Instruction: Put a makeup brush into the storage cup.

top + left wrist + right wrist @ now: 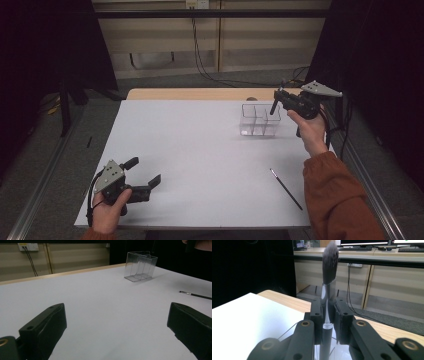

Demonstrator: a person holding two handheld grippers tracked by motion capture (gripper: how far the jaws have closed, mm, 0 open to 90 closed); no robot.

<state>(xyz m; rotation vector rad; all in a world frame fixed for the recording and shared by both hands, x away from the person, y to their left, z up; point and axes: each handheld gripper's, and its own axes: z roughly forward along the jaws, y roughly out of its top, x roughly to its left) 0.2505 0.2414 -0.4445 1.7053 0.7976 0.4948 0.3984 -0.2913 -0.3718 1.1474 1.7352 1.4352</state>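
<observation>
My right gripper point(278, 99) hangs over the far right part of the table, shut on a thick makeup brush point(273, 107). In the right gripper view the brush point(330, 262) stands upright, dark bristles up, its silver ferrule and handle pinched between the jaws of the right gripper point(328, 315). A clear plastic organizer box point(259, 120) with compartments sits just below and left of that gripper. My left gripper point(145, 171) rests open near the front left corner with nothing in it. From the left gripper point(117, 322) the organizer box point(140, 266) stands far off.
A thin dark brush point(286, 188) lies on the white table top point(200, 145) at the front right, also visible as the thin brush point(195, 295) in the left gripper view. Cables and a wall socket point(27, 246) lie beyond the table's far edge.
</observation>
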